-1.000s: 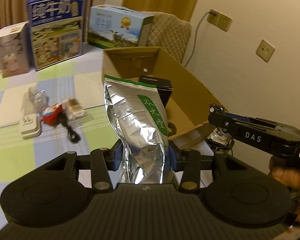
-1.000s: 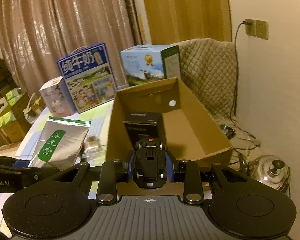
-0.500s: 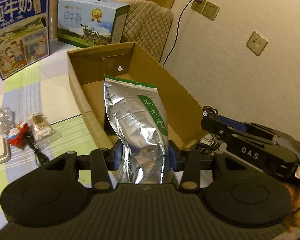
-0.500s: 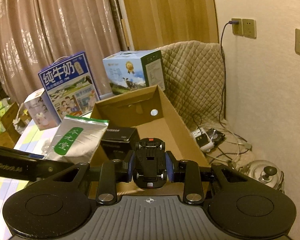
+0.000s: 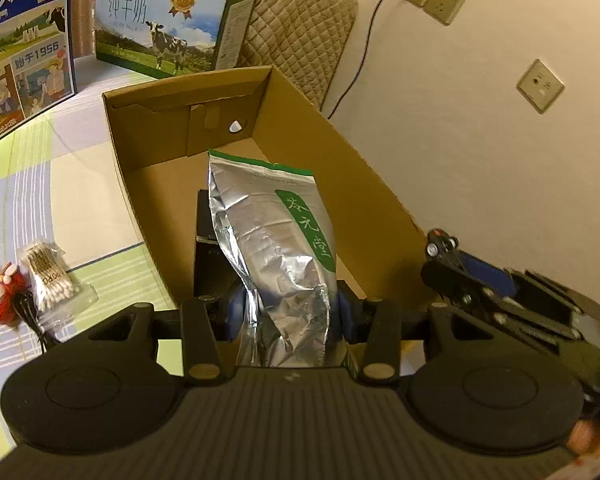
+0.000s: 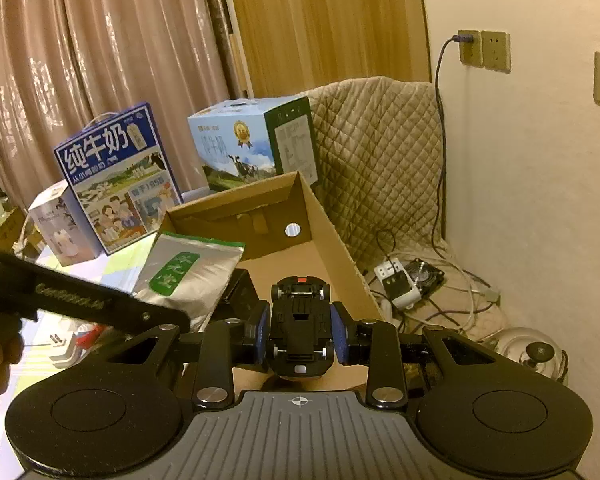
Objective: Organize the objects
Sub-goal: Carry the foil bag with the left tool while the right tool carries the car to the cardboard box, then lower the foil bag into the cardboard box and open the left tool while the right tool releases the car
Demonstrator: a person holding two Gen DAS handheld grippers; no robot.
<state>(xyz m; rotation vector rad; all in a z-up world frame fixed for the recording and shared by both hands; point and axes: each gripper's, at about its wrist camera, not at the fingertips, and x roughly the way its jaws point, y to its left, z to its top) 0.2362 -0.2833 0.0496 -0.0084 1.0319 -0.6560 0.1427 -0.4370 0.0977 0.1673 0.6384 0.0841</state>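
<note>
The left tool (image 5: 290,312) is clenched on the lower part of a silver foil pouch (image 5: 276,248) with a green label, and holds it upright above the open cardboard box (image 5: 380,184). Just behind the pouch, inside the box, stands a black box (image 5: 204,240). The right tool (image 6: 300,332) grips a black toy car (image 6: 300,320) between its blue pads, over the near edge of the same cardboard box. To the left of the left tool, a bag of cotton swabs (image 5: 50,276) lies on the table (image 5: 84,200).
</note>
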